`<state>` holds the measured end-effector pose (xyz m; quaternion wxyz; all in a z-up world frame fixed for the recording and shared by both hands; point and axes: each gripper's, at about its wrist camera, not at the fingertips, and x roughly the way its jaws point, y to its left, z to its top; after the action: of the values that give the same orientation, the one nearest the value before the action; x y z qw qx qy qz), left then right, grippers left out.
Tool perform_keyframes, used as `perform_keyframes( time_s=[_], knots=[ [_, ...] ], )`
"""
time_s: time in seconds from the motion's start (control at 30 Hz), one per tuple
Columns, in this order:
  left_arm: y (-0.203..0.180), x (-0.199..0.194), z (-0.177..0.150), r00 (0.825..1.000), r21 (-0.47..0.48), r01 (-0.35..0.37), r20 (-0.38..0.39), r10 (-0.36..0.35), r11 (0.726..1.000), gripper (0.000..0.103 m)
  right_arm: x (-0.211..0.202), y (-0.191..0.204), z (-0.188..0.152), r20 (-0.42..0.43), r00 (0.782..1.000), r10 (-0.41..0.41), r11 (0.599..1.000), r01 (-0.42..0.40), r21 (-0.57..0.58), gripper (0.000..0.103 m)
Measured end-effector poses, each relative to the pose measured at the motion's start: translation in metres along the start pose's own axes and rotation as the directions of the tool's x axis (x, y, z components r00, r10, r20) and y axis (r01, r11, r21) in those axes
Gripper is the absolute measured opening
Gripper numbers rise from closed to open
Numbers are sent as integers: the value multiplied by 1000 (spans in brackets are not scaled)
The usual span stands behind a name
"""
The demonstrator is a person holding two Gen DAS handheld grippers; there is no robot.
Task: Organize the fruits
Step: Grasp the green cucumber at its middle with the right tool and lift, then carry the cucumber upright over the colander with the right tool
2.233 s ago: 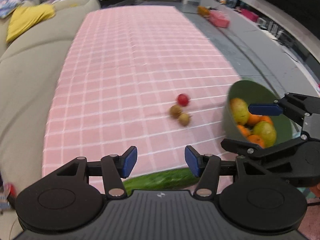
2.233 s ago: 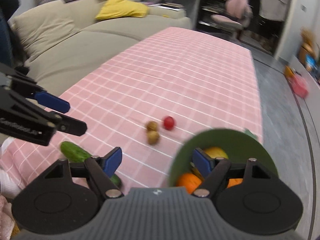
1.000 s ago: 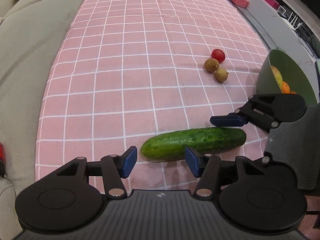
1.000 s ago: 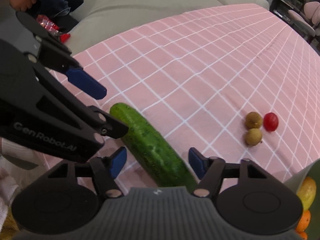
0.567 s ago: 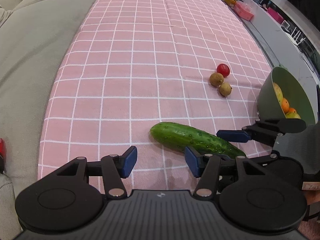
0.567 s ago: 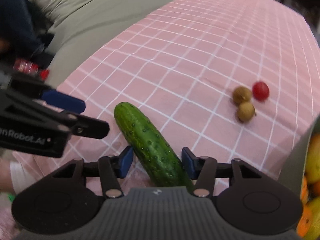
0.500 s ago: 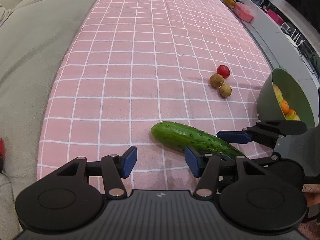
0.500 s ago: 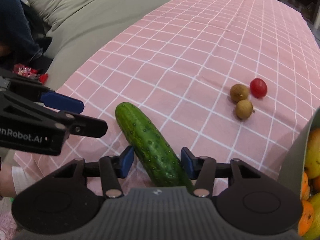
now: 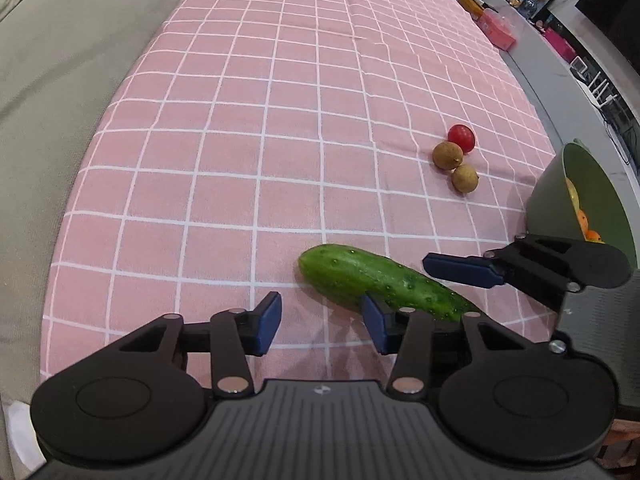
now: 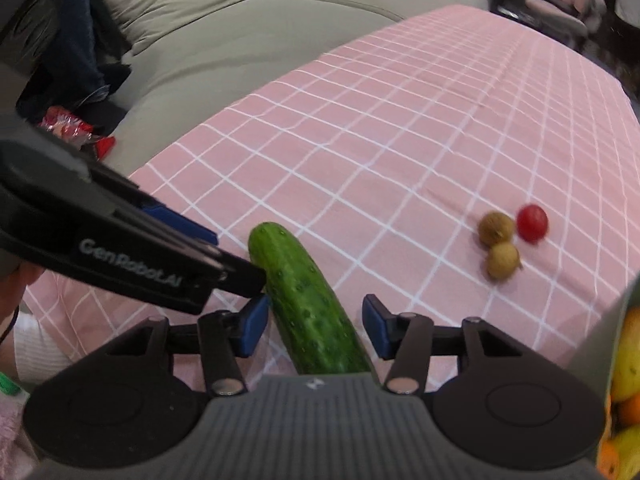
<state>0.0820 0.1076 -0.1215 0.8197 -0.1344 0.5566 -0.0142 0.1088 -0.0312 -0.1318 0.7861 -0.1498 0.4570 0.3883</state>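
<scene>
A green cucumber (image 9: 384,280) lies on the pink checked tablecloth (image 9: 280,120) near its front edge; it also shows in the right wrist view (image 10: 312,312). My right gripper (image 10: 314,330) is open with its jaws on either side of the cucumber, not closed on it. My left gripper (image 9: 320,322) is open and empty, just left of the cucumber's tip. A red tomato (image 9: 461,137) and two brown longans (image 9: 448,155) (image 9: 465,178) lie further out to the right. A green bowl (image 9: 548,196) with oranges and yellow-green fruit stands at the right.
A beige sofa (image 9: 60,60) runs along the table's left side. A red packet (image 10: 68,128) lies on the sofa. The floor with shelves and boxes (image 9: 496,28) is to the right of the table.
Both grippers have come down from the bowl area to the cucumber. The right gripper's jaws now straddle the cucumber, which has turned slightly on the cloth. The left gripper has edged closer.
</scene>
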Motion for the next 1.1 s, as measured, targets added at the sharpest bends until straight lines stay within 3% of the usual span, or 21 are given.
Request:
perform_keyframes(
  time_s=[0.33,0.5,0.57,0.87,1.1],
  knots=[
    [-9,0,5,999,63,-34,10,33,997,55,12,-5,-3,2,999,34,999,-34,9,47],
    [-8,-9,12,999,14,18,44,-18,1000,55,4,-14,-5,33,999,34,997,-36,64,43],
    [-4,-16,16,997,-19,47,64,-46,999,55,-5,-20,-5,53,998,30,995,-34,94,41],
    [-24,-48,23,985,30,9,172,-14,1000,55,-45,-31,-7,162,986,-21,985,-8,174,36],
    [-42,-71,27,962,58,28,268,-42,998,55,-89,-33,-8,261,964,-52,974,-9,227,34]
  ],
)
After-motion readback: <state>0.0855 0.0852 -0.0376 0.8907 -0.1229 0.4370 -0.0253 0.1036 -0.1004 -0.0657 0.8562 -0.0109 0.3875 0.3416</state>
